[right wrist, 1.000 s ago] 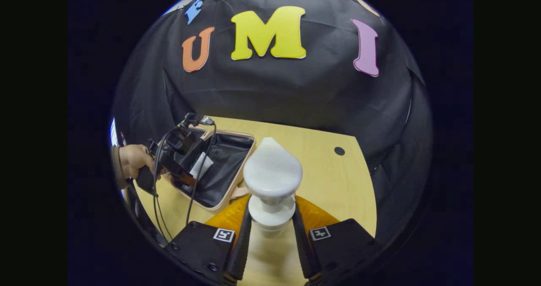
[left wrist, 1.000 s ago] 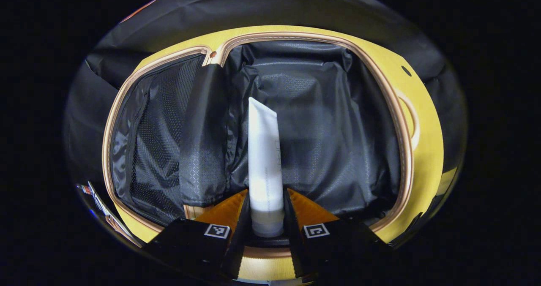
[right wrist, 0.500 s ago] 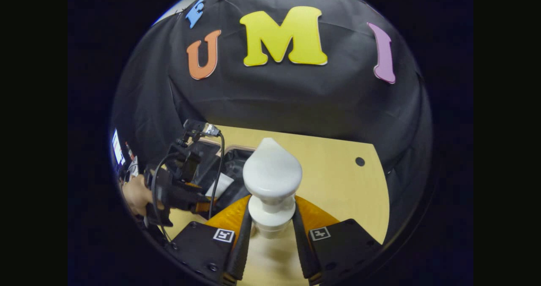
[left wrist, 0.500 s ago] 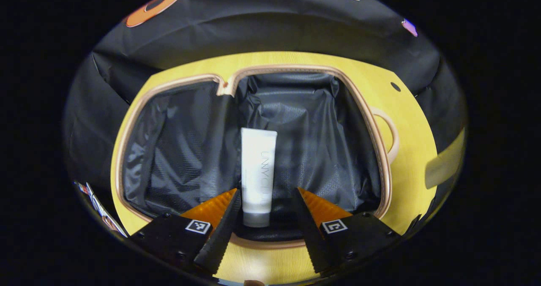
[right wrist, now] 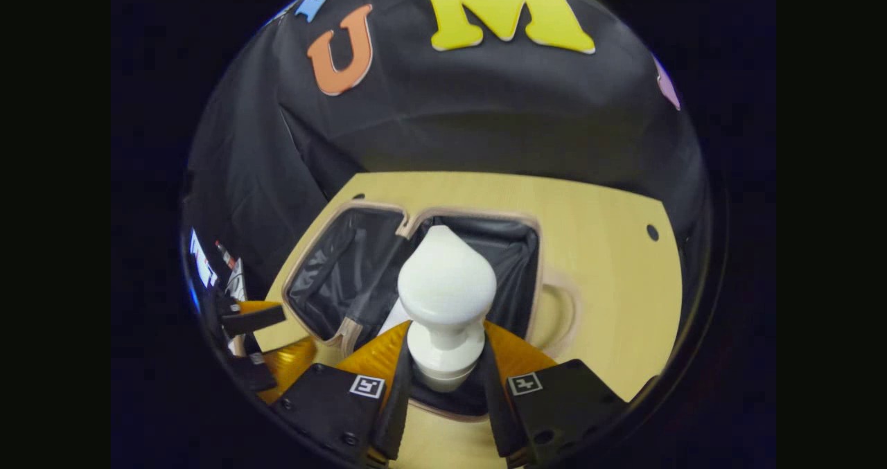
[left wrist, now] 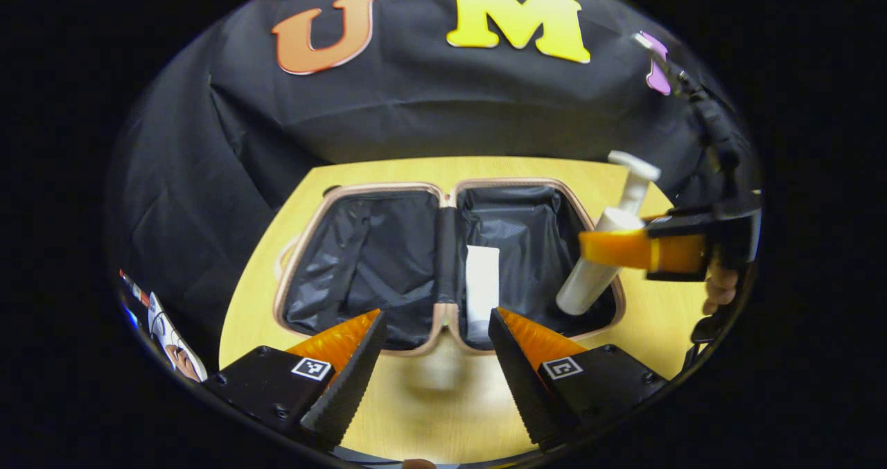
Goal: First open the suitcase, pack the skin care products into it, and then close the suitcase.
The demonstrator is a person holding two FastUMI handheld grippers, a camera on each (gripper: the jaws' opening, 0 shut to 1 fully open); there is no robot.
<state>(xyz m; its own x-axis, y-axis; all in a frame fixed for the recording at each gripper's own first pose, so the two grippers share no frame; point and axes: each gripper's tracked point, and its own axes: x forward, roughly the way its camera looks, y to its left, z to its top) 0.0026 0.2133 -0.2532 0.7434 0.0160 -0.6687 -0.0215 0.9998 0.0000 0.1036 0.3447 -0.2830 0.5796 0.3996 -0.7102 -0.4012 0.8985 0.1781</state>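
The suitcase [left wrist: 360, 261] lies open flat on the wooden table, black lining up, tan rim around both halves. A white tube [left wrist: 481, 289] lies in its right half. My left gripper [left wrist: 433, 358] stands open above the table just in front of the case, nothing between its fingers. My right gripper [left wrist: 617, 247] hovers over the right half's edge, shut on a white pump bottle [left wrist: 599, 264] that tilts down toward the lining. In the right gripper view the pump bottle [right wrist: 445, 296] sits between my right gripper's fingers [right wrist: 443, 379] over the open suitcase [right wrist: 332, 282].
The wooden table [left wrist: 443, 413] has a bare strip in front of the case and bare wood [right wrist: 610, 282] to its right, with a small dark hole [right wrist: 652, 232]. The case's handle loop [right wrist: 558, 313] lies on the table. My left gripper [right wrist: 256, 344] shows low at the left.
My left gripper has let go of the white tube, which now lies in the case, and has pulled back and up. My right gripper has carried the pump bottle over the open case.
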